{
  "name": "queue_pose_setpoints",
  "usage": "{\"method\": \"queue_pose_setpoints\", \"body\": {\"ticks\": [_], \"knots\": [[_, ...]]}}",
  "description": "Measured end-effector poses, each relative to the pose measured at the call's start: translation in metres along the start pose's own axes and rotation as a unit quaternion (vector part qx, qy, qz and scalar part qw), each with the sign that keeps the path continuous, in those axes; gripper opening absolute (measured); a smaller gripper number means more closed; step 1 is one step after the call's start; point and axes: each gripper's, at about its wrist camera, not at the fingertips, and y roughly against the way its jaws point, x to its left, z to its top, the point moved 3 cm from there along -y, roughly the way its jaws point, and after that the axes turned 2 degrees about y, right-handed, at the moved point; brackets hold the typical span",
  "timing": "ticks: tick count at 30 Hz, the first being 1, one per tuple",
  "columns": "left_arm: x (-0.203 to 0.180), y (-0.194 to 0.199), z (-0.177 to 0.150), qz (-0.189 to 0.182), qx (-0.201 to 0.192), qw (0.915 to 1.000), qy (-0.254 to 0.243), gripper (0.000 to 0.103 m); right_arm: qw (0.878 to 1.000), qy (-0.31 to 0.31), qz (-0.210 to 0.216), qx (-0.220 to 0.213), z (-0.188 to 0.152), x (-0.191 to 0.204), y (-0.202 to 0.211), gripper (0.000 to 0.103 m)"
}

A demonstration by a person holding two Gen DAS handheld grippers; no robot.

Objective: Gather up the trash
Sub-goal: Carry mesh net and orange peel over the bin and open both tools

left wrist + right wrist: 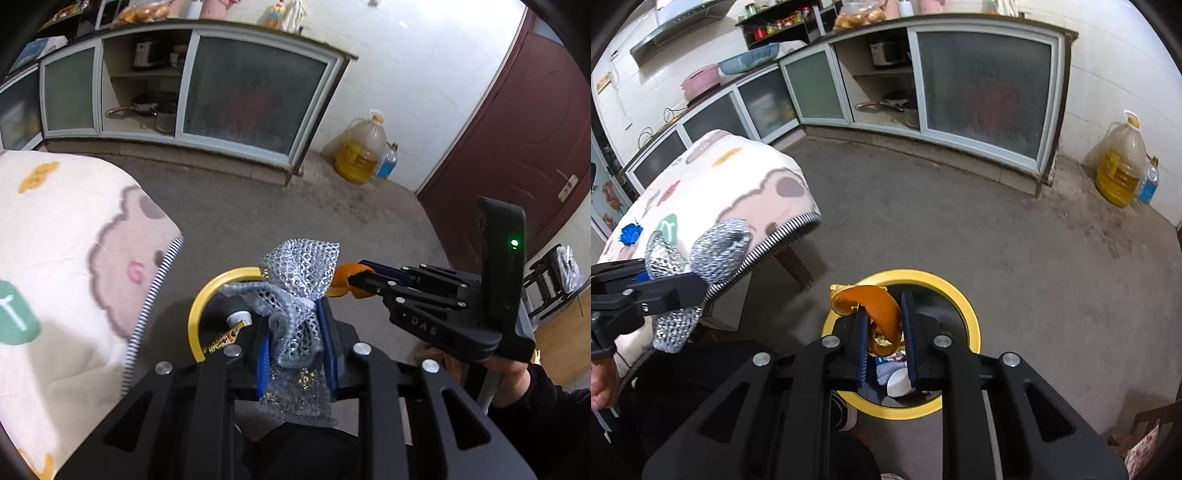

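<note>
My left gripper (295, 332) is shut on a crumpled silver mesh wrapper (299, 291) and holds it above a yellow-rimmed trash bin (207, 291) on the floor. The wrapper also shows in the right wrist view (718, 251). My right gripper (884, 321) is shut on an orange peel (882, 306), right over the bin (964, 299). In the left wrist view the right gripper (354, 280) holds the peel (345, 275) just right of the mesh. The bin holds a small white bottle (238, 317) and wrappers.
A table with a cream cartoon-print cloth (66, 251) stands at the left, next to the bin; a blue scrap (629, 233) lies on it. Kitchen cabinets (240, 92) line the far wall. An oil jug (360, 151) and a dark red door (517, 129) are at the right.
</note>
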Motion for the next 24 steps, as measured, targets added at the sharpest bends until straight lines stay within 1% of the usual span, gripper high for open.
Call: {"method": "queue_pose_setpoints", "body": {"ticks": [6,9,12,17,20,21,22,23,24], "knots": [[0.002,-0.033,0.006,0.013,0.027,0.9996,0.004,0.021,1.000,-0.013,-0.007,0.024,-0.012,-0.012,-0.025,0.016],[-0.003,-0.050,0.009,0.018,0.036,0.9992,0.002,0.021,0.999,-0.021,-0.008,0.041,-0.018,-0.018,-0.039,0.016],[-0.003,-0.060,0.010,0.017,0.043,0.9989,0.006,0.021,0.998,-0.028,-0.010,0.054,-0.020,-0.022,-0.049,0.016],[-0.005,-0.065,0.008,0.020,0.049,0.9986,0.003,0.022,0.997,-0.037,-0.015,0.066,-0.021,-0.027,-0.062,0.017],[-0.003,-0.063,0.007,0.019,0.046,0.9987,0.009,0.034,0.995,-0.049,-0.016,0.082,-0.023,-0.034,-0.072,0.020],[-0.002,-0.062,0.008,0.022,0.044,0.9987,0.011,0.049,0.995,-0.053,-0.017,0.088,-0.024,-0.036,-0.076,0.030],[-0.002,-0.061,0.009,0.028,0.039,0.9987,0.014,0.067,0.994,-0.055,-0.017,0.090,-0.024,-0.037,-0.077,0.048],[0.000,-0.057,0.010,0.034,0.029,0.9988,0.020,0.074,0.994,-0.061,-0.013,0.090,-0.025,-0.039,-0.079,0.057],[0.002,-0.054,0.011,0.038,0.023,0.9987,0.026,0.080,0.994,-0.066,-0.009,0.087,-0.026,-0.041,-0.079,0.060]]}}
